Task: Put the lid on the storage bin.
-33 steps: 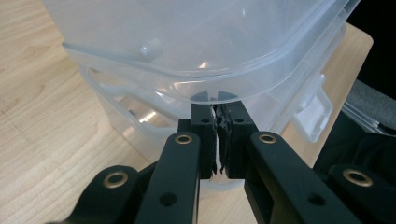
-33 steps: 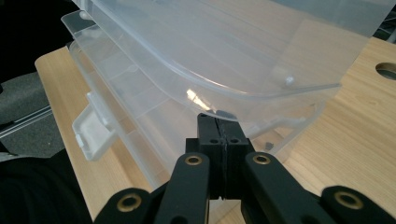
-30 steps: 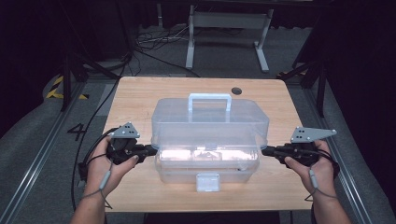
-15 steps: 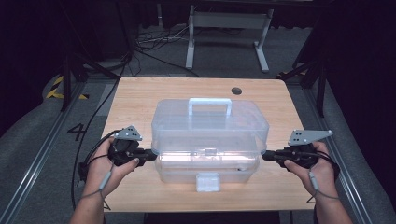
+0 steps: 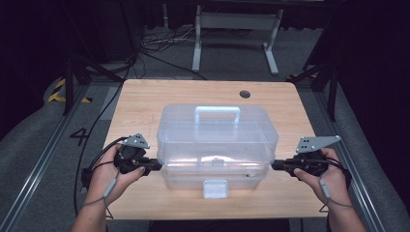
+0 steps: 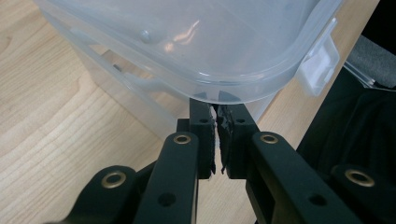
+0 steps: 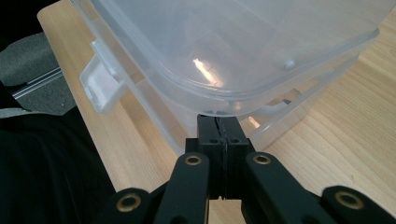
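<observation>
Wooden table point(image 5: 145, 104), grey metal stand point(image 5: 235, 19)

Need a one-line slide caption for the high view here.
Two hand-held grippers, left gripper and right gripper, tucked under the lid rim at opposite ends of a clear plastic box on a wooden table.

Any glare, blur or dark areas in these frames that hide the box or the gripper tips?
High view: surroundings dark, bright glare along the clear box front. Left gripper view: left gripper sharp, small highlight on lid. Right gripper view: right gripper sharp, streak glare on lid; dark lower left corner.
</observation>
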